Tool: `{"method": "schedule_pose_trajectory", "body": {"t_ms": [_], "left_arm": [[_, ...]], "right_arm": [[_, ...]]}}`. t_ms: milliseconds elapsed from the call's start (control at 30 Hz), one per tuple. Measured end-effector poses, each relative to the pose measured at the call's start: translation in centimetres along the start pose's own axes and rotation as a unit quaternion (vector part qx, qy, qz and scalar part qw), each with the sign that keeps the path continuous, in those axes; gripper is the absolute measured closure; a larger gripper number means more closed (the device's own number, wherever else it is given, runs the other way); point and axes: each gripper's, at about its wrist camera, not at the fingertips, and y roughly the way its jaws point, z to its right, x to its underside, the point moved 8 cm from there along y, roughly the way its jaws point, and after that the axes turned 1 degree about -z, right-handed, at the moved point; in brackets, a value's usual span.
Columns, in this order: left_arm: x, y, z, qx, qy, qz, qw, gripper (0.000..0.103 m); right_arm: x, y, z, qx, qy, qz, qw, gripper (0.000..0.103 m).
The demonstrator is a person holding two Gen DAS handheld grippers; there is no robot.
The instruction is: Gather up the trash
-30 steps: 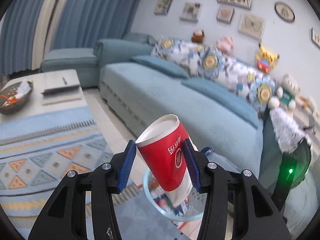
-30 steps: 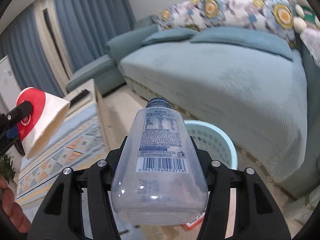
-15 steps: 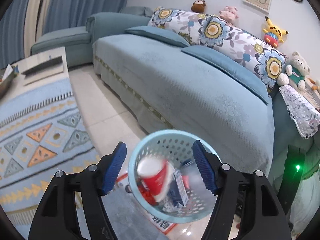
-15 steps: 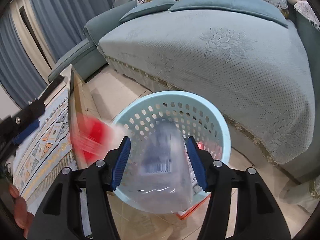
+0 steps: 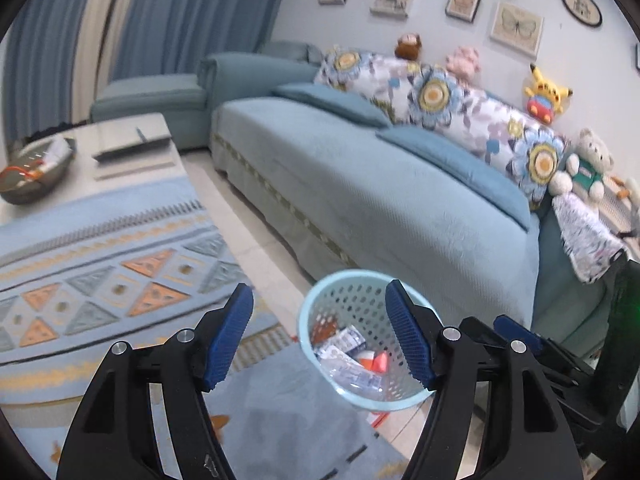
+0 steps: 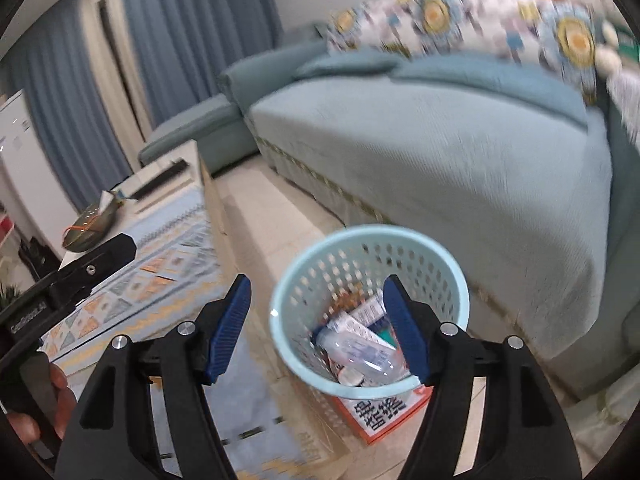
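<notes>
A pale blue perforated basket [image 5: 305, 320] [image 6: 400, 237] stands on the floor in front of the sofa. Inside it lie a clear plastic bottle [image 6: 360, 350], a red paper cup [image 5: 378, 360] and a small carton [image 5: 346, 340]. My left gripper [image 5: 319, 290] hangs above and to the left of the basket, open and empty. My right gripper [image 6: 316, 282] is over the basket's near rim; its jaws are opening and nothing is between them. The left gripper's black body [image 6: 96, 260] shows at the left of the right wrist view.
A blue sofa [image 5: 360, 200] with flowered cushions runs behind the basket. A low table [image 5: 100, 240] with a patterned cloth stands to the left and bears a dark bowl [image 5: 32, 176]. A red-and-white box [image 6: 380, 412] lies under the basket. A rug [image 5: 280, 420] lies below.
The red cup left my left gripper and the bottle left my right gripper; both now lie in the basket. Both grippers opened wider and pulled back a little.
</notes>
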Motion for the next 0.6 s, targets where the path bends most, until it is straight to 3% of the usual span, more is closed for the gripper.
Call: {"method": "schedule_pose_trajectory", "body": {"t_ms": [67,167,300,400,533,600], "left_arm": [[-0.2,-2.7,-1.0,-0.018,-0.004,0.022,0.9996,0.03],[0.0,-7.0,-3.9,-0.073,-0.027,0.058,0.9953,0.024],[1.5,-11.2,-7.0,-0.11,-0.063,0.08,0.9886,0.024],[2.6,-14.1,-9.3,-0.158,-0.094,0.11,0.9769,0.024],[3.8,-16.9,-11.6,-0.184,-0.132,0.129,0.9656,0.024],[4.5,-17.5,-11.9,-0.193,-0.134,0.135,0.9626,0.024]], "right_arm": [[-0.1,-2.1,-1.6,-0.002,-0.003,0.018,1.0,0.031],[0.4,-4.9,-3.3,-0.01,0.014,0.05,0.999,0.019],[1.4,-8.4,-5.2,0.004,0.028,0.113,0.993,0.018],[1.3,-11.4,-7.3,-0.006,0.026,0.172,0.985,0.015],[1.8,-12.8,-9.7,0.01,-0.008,0.179,0.984,0.008],[2.5,-12.9,-9.9,0.043,-0.021,0.193,0.98,0.008]]}}
